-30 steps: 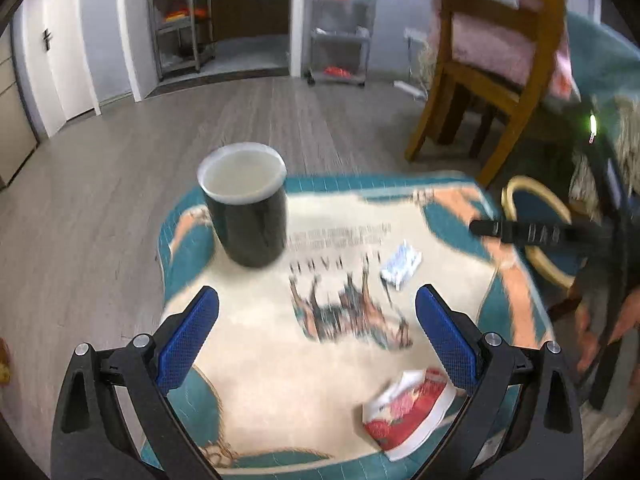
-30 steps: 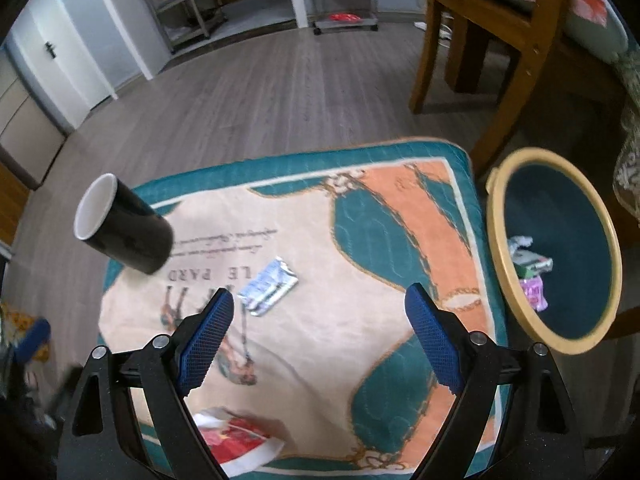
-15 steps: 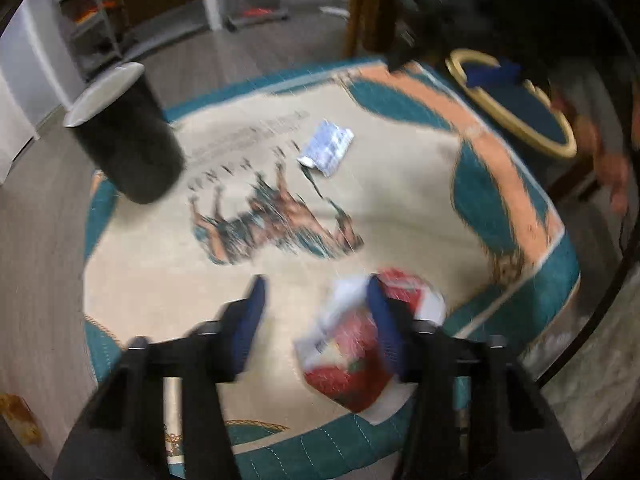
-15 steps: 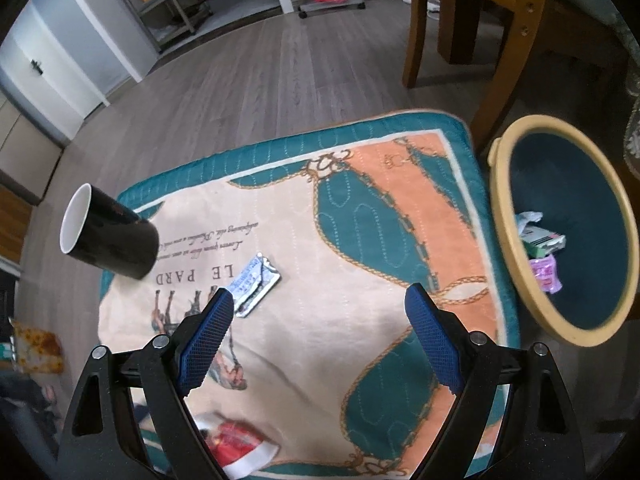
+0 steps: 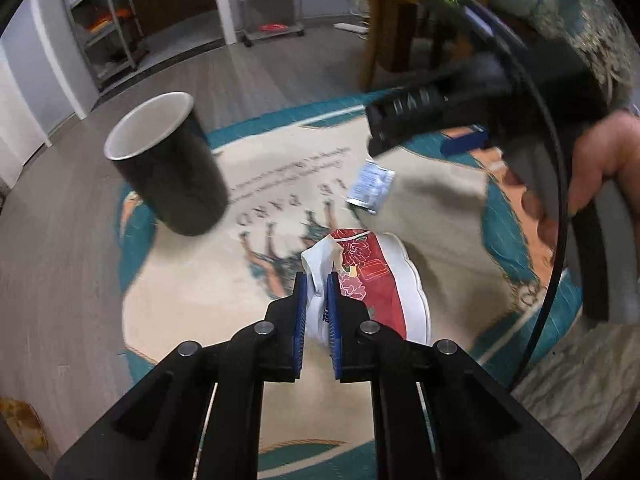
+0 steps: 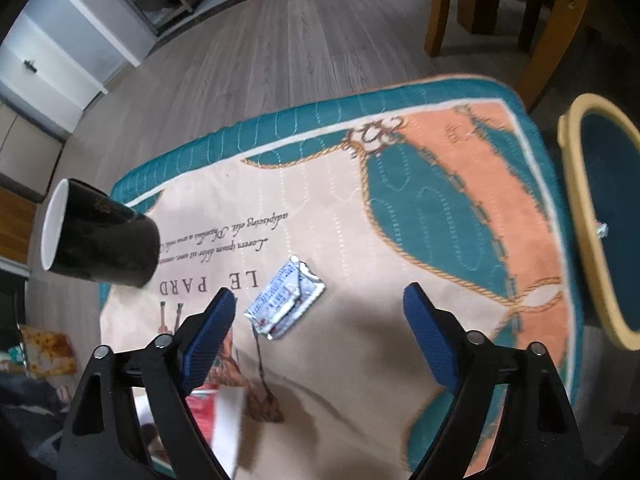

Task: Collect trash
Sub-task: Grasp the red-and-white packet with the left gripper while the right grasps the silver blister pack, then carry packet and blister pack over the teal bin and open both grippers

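Observation:
My left gripper (image 5: 316,282) is shut on the white torn end of a red and white flowered wrapper (image 5: 376,280), held just above the printed table cloth (image 5: 200,292). The wrapper also shows in the right wrist view (image 6: 208,404), blurred behind my left finger. A small silver and blue sachet (image 6: 285,298) lies flat on the cloth (image 6: 352,216); it also shows in the left wrist view (image 5: 370,182). My right gripper (image 6: 320,300) is open above the cloth, with the sachet just inside its left finger. A yellow-rimmed teal bin (image 6: 576,200) stands to the right of the table.
A black mug (image 5: 168,168) with a white inside stands at the cloth's left side; it also shows in the right wrist view (image 6: 100,236). A wooden chair (image 6: 540,12) stands beyond the table. The right hand and gripper body (image 5: 520,128) fill the left view's right side.
My left gripper moved to the red wrapper, shut on its white end and lifted it. My right gripper moved down and closer to the silver sachet and stayed open.

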